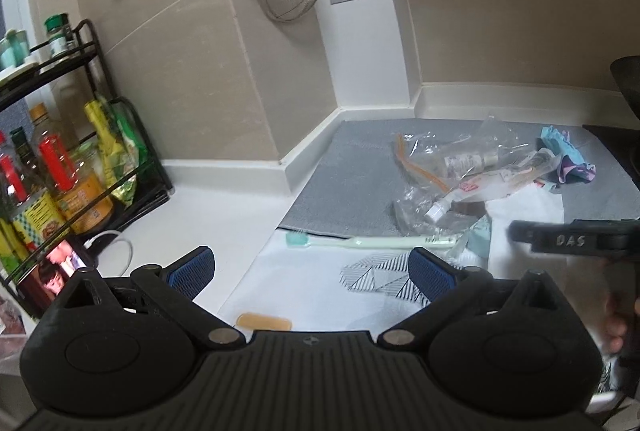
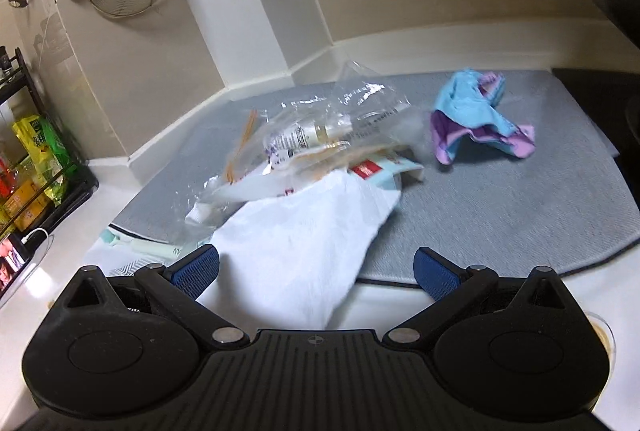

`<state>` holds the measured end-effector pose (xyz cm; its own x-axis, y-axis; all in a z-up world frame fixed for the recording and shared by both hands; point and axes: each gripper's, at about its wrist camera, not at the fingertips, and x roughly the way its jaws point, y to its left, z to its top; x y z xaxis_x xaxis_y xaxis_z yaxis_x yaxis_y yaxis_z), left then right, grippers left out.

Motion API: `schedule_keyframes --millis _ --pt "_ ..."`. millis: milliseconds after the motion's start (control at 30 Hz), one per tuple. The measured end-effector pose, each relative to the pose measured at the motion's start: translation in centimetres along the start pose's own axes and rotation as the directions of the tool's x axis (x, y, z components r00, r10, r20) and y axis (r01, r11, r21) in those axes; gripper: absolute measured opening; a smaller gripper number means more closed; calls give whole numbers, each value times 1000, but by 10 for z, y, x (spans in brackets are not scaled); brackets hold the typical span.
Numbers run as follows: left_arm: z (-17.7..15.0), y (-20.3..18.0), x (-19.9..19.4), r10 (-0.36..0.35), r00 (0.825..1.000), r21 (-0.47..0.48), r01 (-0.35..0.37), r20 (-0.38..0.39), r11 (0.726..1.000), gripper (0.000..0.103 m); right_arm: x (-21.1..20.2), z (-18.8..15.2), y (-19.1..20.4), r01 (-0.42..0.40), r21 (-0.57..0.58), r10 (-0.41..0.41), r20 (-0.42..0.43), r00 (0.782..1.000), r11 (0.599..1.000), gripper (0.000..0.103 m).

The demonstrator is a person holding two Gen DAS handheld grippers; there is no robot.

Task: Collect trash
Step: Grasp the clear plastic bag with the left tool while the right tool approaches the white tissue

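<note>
Trash, mixed lot, lay heaped on a grey mat [image 2: 500, 207] at the back corner of the white worktop [image 1: 192, 223]. Items recorded: one clear zip bag [image 2: 320, 119] with an orange seal, holding a small labelled bottle [image 2: 304, 137]; one white tissue [image 2: 304, 231] draped over the mat's near edge; one flat packet with a red mark [image 2: 372, 169] under the bag; one crumpled blue-and-purple wrapper [image 2: 476, 119], lying apart to the right; one pale green toothbrush [image 1: 372, 242] along the mat's front edge; one small tan strip [image 1: 262, 322], alone on the worktop nearest the left tool.

Right tongs [image 2: 316, 269]: spread wide, holding nothing, the tissue lying between and beneath the blue pads [image 2: 196, 271]. Judged step: first pick, probably the tissue. To do it well, the tongs should come down low over the bunched middle of the tissue and close on several folds together; a nip at the thin edge would likely tear or slip. The light bag on top of the tissue's far end may drag along.

Left tongs [image 1: 312, 273]: likewise wide apart and empty, held level above the patterned paper [image 1: 380, 277], short of the toothbrush. Both tools pointed forward toward the corner, tilted down at the pile; the right one appeared blurred at the right edge of the left view, a hand [image 1: 614, 319] on its grip.
</note>
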<state>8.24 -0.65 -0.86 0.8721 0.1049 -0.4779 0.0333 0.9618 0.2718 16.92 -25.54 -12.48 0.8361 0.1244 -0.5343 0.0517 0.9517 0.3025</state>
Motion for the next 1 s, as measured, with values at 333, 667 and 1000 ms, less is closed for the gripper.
schedule_keyframes --millis 333,667,1000 --pt "38 -43 30 -84 995 54 81 53 995 103 -6 -1 -15 63 24 -62 -1 998 998 1" --pt "60 -104 91 -204 979 181 197 20 963 103 -46 -6 -49 203 45 -207 114 972 978 5" --pt "69 -170 138 -311 945 312 327 -102 892 103 -29 -3 -44 80 14 -80 37 996 997 68"
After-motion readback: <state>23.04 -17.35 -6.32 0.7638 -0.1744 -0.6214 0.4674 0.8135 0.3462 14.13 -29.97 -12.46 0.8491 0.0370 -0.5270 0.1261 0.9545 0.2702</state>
